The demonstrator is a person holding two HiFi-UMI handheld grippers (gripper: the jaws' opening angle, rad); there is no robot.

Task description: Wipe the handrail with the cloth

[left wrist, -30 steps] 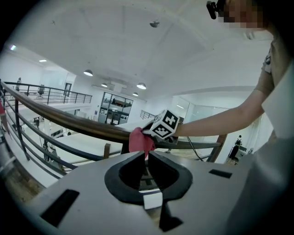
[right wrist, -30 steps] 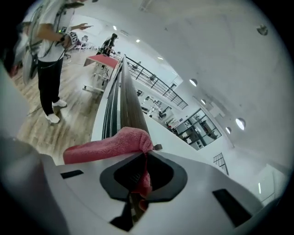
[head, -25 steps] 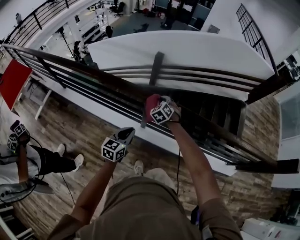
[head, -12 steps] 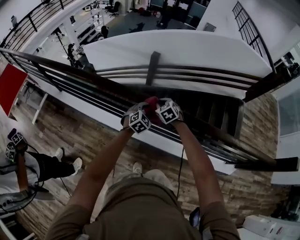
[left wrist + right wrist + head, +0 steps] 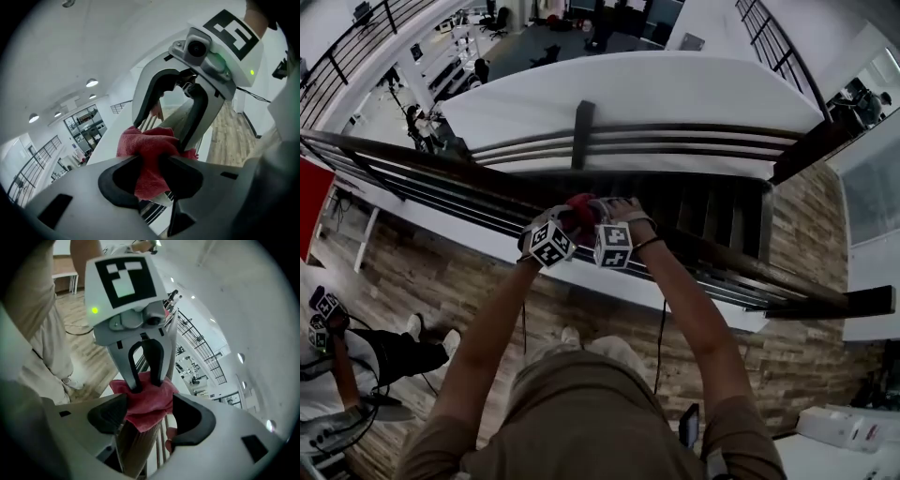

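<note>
- Red cloth lies bunched on top of the wooden handrail, roughly midway along the stretch of handrail that the head view takes in.
- The left gripper has just been opening its jaws. They stand part-way apart with the cloth filling the gap, and both pads look pressed into its folds, so I read it as a pinch on the cloth just above the handrail.
- The right gripper has just been opening too. Its jaws stand wide and straddle the handrail, with the cloth between them, but one pad is clear of it, so it grips nothing.
- The two grippers meet tip to tip over the handrail, one at each side of the cloth.
- In my judgement this is a change of hands partway through the job, not a wiping stroke.
- The handrail's dark surface shows no difference between wiped and unwiped parts, so I cannot tell how much is done.
- Long runs of handrail stretch away on both sides of the cloth. The work left seems to be drawing the cloth along them with the left gripper while the right one backs off the handrail.
</note>
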